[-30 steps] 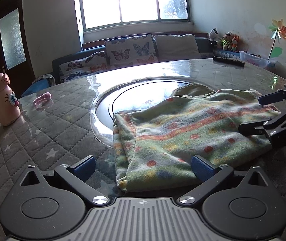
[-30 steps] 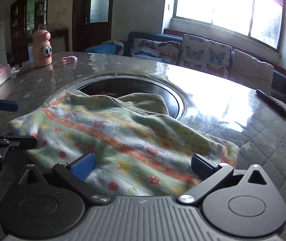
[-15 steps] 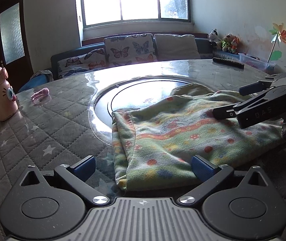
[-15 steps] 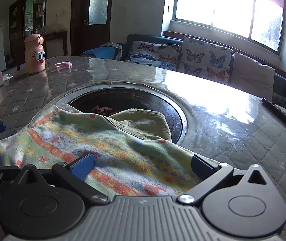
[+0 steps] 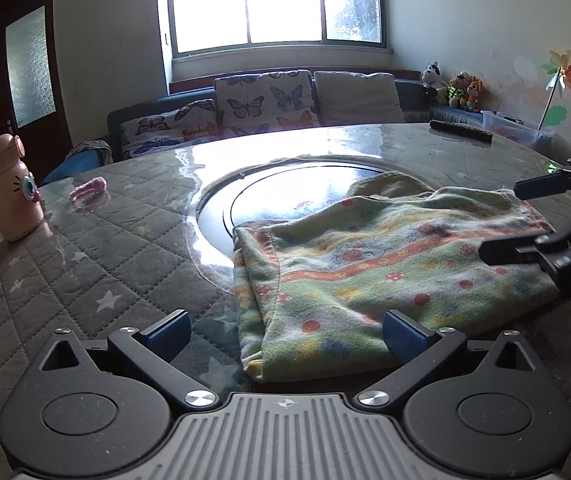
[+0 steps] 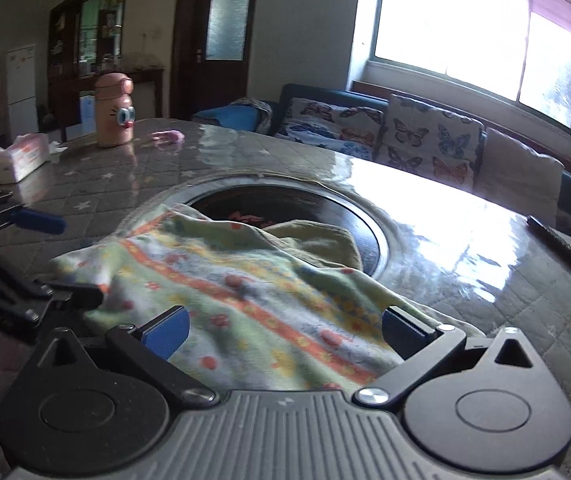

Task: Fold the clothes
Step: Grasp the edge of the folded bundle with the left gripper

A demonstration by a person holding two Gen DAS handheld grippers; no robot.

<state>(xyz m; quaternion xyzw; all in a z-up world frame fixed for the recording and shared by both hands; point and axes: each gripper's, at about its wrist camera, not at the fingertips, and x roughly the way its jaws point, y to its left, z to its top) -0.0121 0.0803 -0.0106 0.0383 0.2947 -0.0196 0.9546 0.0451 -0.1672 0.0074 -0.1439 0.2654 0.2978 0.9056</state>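
Left gripper (image 5: pixel 285 330) and right gripper (image 6: pixel 285 330) both spread wide, holding nothing | green flowered fleece garment (image 5: pixel 385 272) lies doubled over by the round glass turntable (image 5: pixel 285 188) | we judge either another fold or done

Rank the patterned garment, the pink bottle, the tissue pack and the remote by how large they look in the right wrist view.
1. patterned garment, far the largest, though also nearest.
2. and 3. pink bottle and tissue pack look alike; no ranking.
4. remote, a thin strip.
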